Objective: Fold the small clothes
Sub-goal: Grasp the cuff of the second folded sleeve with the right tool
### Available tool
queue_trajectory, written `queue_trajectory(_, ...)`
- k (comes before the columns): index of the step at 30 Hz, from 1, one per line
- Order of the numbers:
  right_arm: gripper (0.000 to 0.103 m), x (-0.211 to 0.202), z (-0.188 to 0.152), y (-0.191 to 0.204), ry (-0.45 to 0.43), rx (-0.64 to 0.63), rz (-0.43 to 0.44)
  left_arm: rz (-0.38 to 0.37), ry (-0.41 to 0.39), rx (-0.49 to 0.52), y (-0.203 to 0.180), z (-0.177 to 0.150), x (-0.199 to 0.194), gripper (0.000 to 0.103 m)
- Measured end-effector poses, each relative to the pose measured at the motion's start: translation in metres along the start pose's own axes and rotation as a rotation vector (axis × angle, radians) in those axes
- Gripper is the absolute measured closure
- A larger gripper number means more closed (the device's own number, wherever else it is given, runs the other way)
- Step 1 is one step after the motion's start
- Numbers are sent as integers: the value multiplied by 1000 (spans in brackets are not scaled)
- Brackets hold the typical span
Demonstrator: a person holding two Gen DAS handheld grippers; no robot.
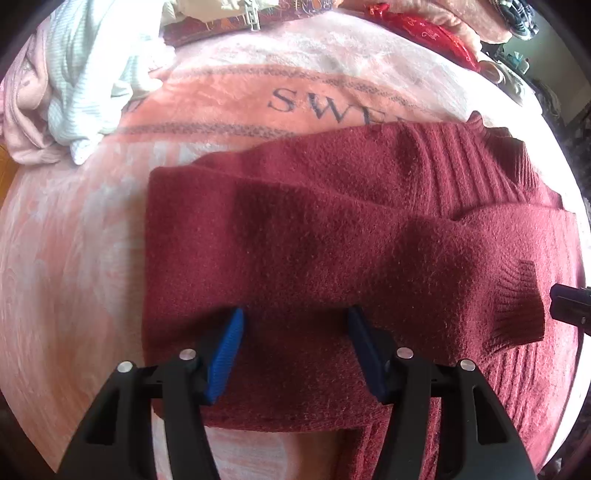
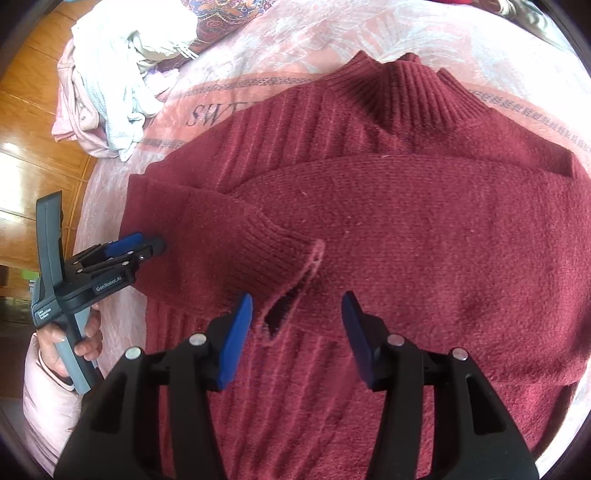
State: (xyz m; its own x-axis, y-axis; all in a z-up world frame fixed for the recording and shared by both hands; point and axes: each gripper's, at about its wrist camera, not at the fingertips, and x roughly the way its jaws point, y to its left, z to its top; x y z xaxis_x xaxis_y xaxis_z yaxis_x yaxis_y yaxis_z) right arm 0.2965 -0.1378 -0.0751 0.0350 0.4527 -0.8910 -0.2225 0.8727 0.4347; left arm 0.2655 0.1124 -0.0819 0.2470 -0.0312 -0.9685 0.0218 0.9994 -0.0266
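Right wrist view: maroon ribbed sweater [image 2: 406, 221], sleeves folded across, beneath both half-open, empty grippers, right gripper [image 2: 297, 314], left gripper [image 1: 295, 325].

A pink blanket [image 2: 295, 40] lettered "SWE" covers the bed; a patterned cushion [image 2: 221, 14] lies at its far edge, above wooden floor [image 2: 33, 110].

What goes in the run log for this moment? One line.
sweater: flat, both sleeves folded in | left claw: open over sweater | right claw: open above cuff | pile: untouched

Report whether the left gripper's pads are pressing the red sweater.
Cannot tell. The left gripper stands open over the red sweater; neither view plainly shows contact or gap.
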Motion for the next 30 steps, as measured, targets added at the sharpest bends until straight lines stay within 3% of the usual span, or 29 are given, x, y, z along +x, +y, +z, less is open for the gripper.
queue_trajectory(6,55,27,5,17,38,-13,-1,-37,-19,-32,6,-1,-9,43)
queue_trajectory(7,71,29,3,18,35,-29,-8,-39,-25,-38,7,0,-11,43)
queue_trajectory(8,95,32,1,20,26,-40,-6,-38,-34,-35,8,0,-13,43)
queue_trajectory(12,96,24,-3,19,-19,-37,9,4,-77,5,3,-2,-21,36)
queue_trajectory(17,96,-24,2,-7,-127,1,23,25,-100,16,3,0,-26,32)
queue_trajectory(24,96,-93,-6,-77,-260,106,-33,8,-115,-9,3,3,-29,30)
queue_trajectory(30,96,-115,-23,-143,-292,209,-98,14,-104,-2,-7,4,-21,30)
